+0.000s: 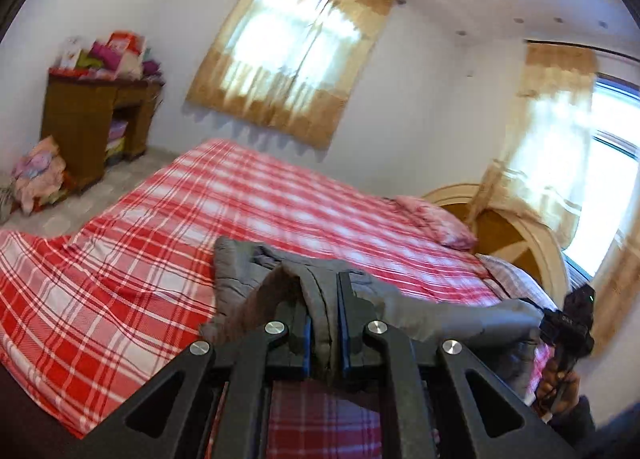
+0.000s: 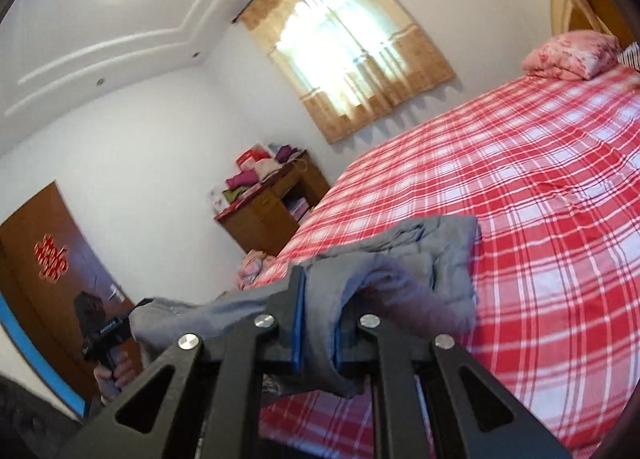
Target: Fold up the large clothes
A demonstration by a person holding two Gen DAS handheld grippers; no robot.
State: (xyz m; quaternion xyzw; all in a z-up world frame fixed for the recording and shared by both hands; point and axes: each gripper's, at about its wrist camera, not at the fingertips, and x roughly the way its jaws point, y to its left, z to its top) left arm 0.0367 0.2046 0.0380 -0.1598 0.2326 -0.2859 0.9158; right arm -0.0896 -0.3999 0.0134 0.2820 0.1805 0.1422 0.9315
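A grey padded garment [image 1: 240, 271] is held up above a bed with a red and white plaid sheet [image 1: 132, 283]. My left gripper [image 1: 323, 291] is shut on a bunched edge of the garment. The cloth stretches right toward my right gripper, seen at the far right [image 1: 570, 323]. In the right wrist view my right gripper [image 2: 324, 291] is shut on another bunched edge of the grey garment [image 2: 440, 243], which hangs over the plaid sheet [image 2: 540, 219]. The left gripper shows at the lower left [image 2: 100, 331].
A wooden cabinet [image 1: 88, 119] with piled cloth stands against the far wall, with a heap of clothes [image 1: 38, 175] on the floor beside it. A pink pillow [image 1: 436, 219] lies by the headboard [image 1: 516, 231]. Curtained windows [image 1: 292, 59] are behind. A brown door [image 2: 44, 279] is at the left.
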